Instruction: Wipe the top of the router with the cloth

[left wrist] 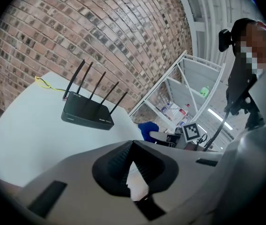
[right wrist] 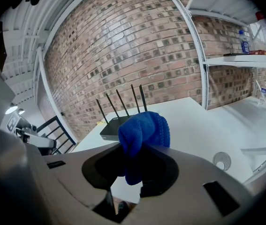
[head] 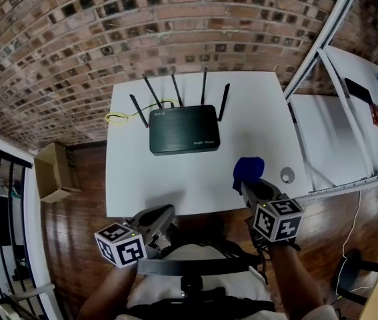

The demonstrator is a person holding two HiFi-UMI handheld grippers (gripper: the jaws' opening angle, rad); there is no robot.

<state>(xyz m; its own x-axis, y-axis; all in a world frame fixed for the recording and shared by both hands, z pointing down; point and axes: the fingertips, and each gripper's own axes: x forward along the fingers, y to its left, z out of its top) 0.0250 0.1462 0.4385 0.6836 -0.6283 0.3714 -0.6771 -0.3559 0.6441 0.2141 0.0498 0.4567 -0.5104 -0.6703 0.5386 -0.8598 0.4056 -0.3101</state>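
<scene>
The white counter [head: 195, 179] carries the black router [head: 183, 129] toward its far edge, antennas up. My left hand-held gripper [head: 167, 213] is closed and empty at the near edge. My right hand-held gripper [head: 250, 187] clamps the blue cloth [head: 249, 169], apart from the router.

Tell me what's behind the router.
A yellow cable loops on the table behind the router, with the brick wall beyond. Where the cable plugs in is hidden by the router's body.
</scene>
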